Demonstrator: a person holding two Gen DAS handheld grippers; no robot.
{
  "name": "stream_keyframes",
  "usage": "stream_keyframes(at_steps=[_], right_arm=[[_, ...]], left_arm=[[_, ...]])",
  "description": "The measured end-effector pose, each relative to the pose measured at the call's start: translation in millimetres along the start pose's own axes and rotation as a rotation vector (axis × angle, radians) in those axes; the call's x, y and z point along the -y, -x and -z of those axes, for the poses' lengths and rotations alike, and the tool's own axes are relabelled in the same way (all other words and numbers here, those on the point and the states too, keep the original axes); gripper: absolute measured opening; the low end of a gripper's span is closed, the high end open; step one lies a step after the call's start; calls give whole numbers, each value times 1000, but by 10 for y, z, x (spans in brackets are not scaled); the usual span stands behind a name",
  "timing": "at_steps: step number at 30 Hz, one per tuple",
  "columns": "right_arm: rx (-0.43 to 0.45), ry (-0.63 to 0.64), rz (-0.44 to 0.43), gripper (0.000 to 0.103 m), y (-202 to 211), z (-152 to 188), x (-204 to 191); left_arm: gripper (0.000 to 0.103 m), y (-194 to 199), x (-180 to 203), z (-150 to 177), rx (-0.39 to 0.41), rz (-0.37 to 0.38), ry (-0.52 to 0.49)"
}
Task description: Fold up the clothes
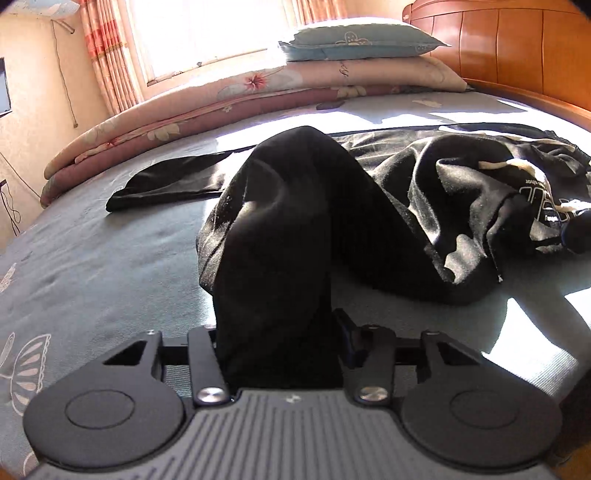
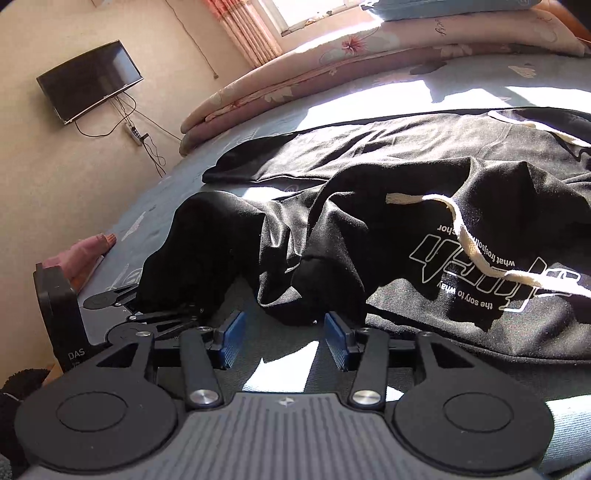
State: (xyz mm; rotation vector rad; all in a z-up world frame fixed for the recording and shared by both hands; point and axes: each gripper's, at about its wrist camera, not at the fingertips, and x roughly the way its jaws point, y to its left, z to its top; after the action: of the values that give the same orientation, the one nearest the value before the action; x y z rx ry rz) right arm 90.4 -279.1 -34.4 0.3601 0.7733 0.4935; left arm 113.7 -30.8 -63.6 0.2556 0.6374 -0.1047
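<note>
Both wrist views skim low and close over the bed (image 1: 92,258), sharing the black garment (image 2: 424,229).

Harsh window (image 1: 207,33) glare, hard shadows, fisheye warp

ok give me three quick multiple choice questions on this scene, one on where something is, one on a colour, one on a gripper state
1. Where does the pillow lie?
A. on top of the folded quilts by the headboard
B. on the floor
C. under the black hoodie

2. What colour is the hoodie's drawstring?
A. red
B. off-white
C. blue

3. How does the right gripper stand?
A. shut on the drawstring
B. shut on the pillow
C. open, with nothing between its pads

Answers:
1 A: the left wrist view shows the pillow stacked on the folded quilts next to the wooden headboard.
2 B: the cord shows pale cream against the black hoodie.
3 C: its blue pads stand apart over bare bed sheet, while the left gripper is shut on black fabric.
</note>
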Motion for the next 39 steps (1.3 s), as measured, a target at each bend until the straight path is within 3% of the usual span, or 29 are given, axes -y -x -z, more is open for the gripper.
stream_keyframes(at_steps=[4,9,13,17,20,25,29,36,39], right_arm=[[-7,-5,-24,54,-23,69,113],[-4,-29,-34,55,-66,141,255],[28,-39,-28,63,-111,235,390],[71,-119,-96,67,-116,362,587],[93,-192,-149,68,-91,399,709],[92,-165,-120,69,-85,405,669],[91,-143,-96,71,-79,410,637],[119,-185,-133,71,-78,449,738],[125,-187,-136,71,-81,447,743]], left_arm=[[28,38,-248,-119,21,-121,0],[27,110,-703,-335,63,-294,2],[27,117,-1113,-481,83,-418,39],[28,125,-1405,-571,92,-511,84],[28,168,-1587,-614,102,-550,133],[28,305,-1744,-639,141,-570,199],[31,388,-1812,-667,166,-576,196],[30,404,-1886,-624,153,-602,181],[36,339,-1908,-564,91,-566,116]])
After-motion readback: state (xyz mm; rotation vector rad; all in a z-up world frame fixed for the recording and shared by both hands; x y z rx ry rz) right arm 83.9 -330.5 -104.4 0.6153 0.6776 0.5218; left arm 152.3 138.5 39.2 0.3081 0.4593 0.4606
